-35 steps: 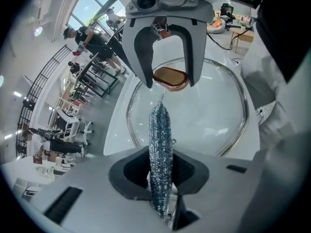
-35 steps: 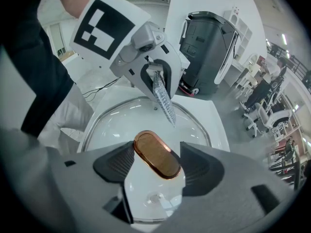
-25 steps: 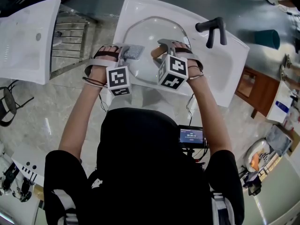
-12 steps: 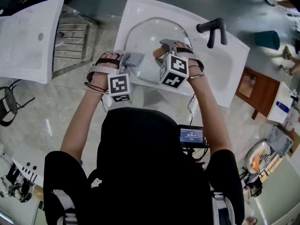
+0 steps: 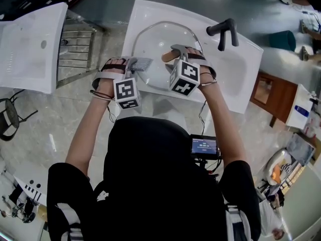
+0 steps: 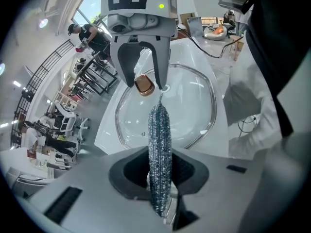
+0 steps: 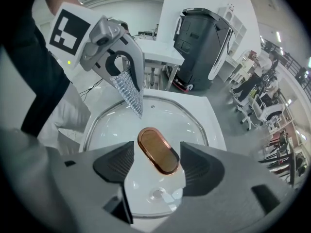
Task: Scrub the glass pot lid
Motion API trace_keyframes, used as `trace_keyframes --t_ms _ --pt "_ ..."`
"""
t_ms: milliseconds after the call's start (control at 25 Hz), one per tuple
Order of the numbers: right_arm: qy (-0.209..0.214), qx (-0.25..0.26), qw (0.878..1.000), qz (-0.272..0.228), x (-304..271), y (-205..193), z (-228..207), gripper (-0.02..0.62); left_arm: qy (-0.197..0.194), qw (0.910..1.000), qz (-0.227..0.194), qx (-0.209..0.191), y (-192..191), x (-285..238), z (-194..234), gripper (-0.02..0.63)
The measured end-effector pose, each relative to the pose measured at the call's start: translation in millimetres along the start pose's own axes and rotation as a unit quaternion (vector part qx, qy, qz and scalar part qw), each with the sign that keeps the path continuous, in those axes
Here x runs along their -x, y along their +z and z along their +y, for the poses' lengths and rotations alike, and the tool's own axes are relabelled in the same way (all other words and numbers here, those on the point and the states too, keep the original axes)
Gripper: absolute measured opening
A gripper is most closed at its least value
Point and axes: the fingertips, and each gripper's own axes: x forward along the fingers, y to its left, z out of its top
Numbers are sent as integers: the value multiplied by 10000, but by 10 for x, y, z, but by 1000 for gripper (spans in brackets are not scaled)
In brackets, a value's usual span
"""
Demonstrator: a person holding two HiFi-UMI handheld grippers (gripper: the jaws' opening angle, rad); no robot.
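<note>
Jaws of our left gripper (image 6: 160, 178) squeeze tight on a shiny wire scrubber (image 6: 159, 130). It sticks out flat and thin toward 12 o'clock. Our right gripper (image 7: 158, 168) has its jaws set narrow, one on each side of the brown knob (image 7: 156, 150). They press close against it, so we think it holds the knob to keep things steady.

That knob sits in the middle of the glass pot lid (image 5: 150, 34). This lid lies in the white sink (image 5: 235, 69), right under both grippers. Seen from the right gripper, the left one comes in at 11 o'clock. The scrubber's tip hangs just beside the knob, and we cannot tell if it touches the glass. A black tap (image 5: 224, 31) stands at 2 o'clock from our hands, apart from the lid.

We see no foam and no water on the glass. We think the scrubbing is only starting or partway, with most of the lid left to rub.
</note>
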Motion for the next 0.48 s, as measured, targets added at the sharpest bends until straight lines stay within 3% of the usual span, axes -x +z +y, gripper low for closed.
trace_keyframes --t_ms 200,480 --pt "-68 -381 9990 -238 194 100 -38 285 42 9986 -201 482 73 119 103 72" --pt "-495 -1192 9888 -754 606 254 -234 190 372 9934 -446 991 152 450 416 72"
